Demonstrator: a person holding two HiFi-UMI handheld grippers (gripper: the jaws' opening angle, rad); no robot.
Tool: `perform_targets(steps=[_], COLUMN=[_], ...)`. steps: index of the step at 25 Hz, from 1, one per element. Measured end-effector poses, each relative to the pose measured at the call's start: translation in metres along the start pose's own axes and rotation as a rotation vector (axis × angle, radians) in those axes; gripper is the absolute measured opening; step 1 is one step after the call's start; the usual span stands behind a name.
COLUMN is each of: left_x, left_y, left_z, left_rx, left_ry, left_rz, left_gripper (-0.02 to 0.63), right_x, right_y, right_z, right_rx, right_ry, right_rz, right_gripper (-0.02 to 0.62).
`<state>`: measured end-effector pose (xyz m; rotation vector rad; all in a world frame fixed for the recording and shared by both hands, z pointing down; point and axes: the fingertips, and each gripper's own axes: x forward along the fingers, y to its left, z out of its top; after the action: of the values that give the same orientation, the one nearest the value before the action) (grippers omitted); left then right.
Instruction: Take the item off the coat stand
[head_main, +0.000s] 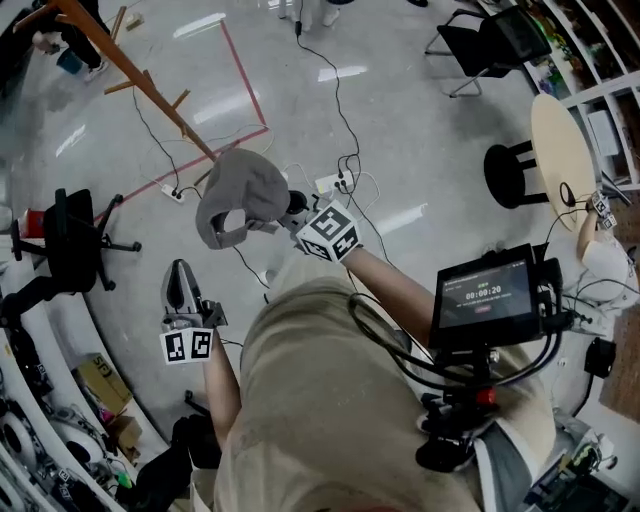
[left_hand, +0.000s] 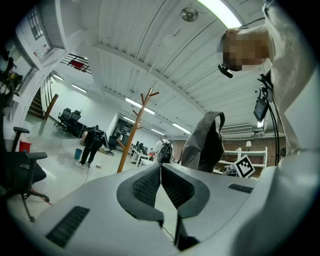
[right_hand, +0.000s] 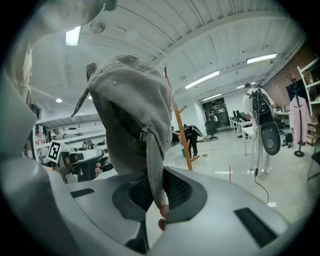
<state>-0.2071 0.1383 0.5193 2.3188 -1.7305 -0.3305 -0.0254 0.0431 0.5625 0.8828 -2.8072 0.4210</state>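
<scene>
A grey cap (head_main: 240, 192) hangs in the air, clear of the wooden coat stand (head_main: 125, 70) at the upper left of the head view. My right gripper (head_main: 290, 216) is shut on the cap, pinching a strap or brim edge between its pads (right_hand: 172, 192). The cap (right_hand: 135, 107) fills the middle of the right gripper view, with the coat stand (right_hand: 179, 125) behind it. My left gripper (head_main: 180, 285) is lower left of the cap, shut with nothing between its pads (left_hand: 150, 187). In the left gripper view the cap (left_hand: 204, 142) hangs right of the stand (left_hand: 135, 131).
Cables (head_main: 340, 120) and a power strip (head_main: 172, 192) lie on the grey floor, with red tape lines (head_main: 245, 80). A black office chair (head_main: 72, 240) is at left, a stool (head_main: 515, 175) and round table (head_main: 560, 150) at right. People stand in the background.
</scene>
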Motion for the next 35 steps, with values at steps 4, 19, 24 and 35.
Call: perform_targets(steps=[4,19,24,35], left_x=[-0.002,0.059,0.053,0.061], left_y=[-0.002,-0.036,-0.034,-0.027], left_z=[-0.003,0.005,-0.004,0.008], left_rx=[-0.006,-0.005,-0.007,-0.02], left_ry=[0.0,-0.044,-0.035,-0.063], left_rz=[0.031,0.112,0.145,0.188], left_gripper=[0.021,0.02,0.02,0.02], right_x=[-0.01,-0.011,-0.007,0.004], right_y=[-0.004,-0.073,-0.074,-0.083], right_z=[-0.007,0.03,0.023,0.036], right_rx=[0.019,-0.018,0.022,0.027], right_ry=[0.007,0.009,0.011,-0.011], right_rz=[0.003,0.073,0.1,0.132], right_gripper=[0.028,0.028,0.028,0.028])
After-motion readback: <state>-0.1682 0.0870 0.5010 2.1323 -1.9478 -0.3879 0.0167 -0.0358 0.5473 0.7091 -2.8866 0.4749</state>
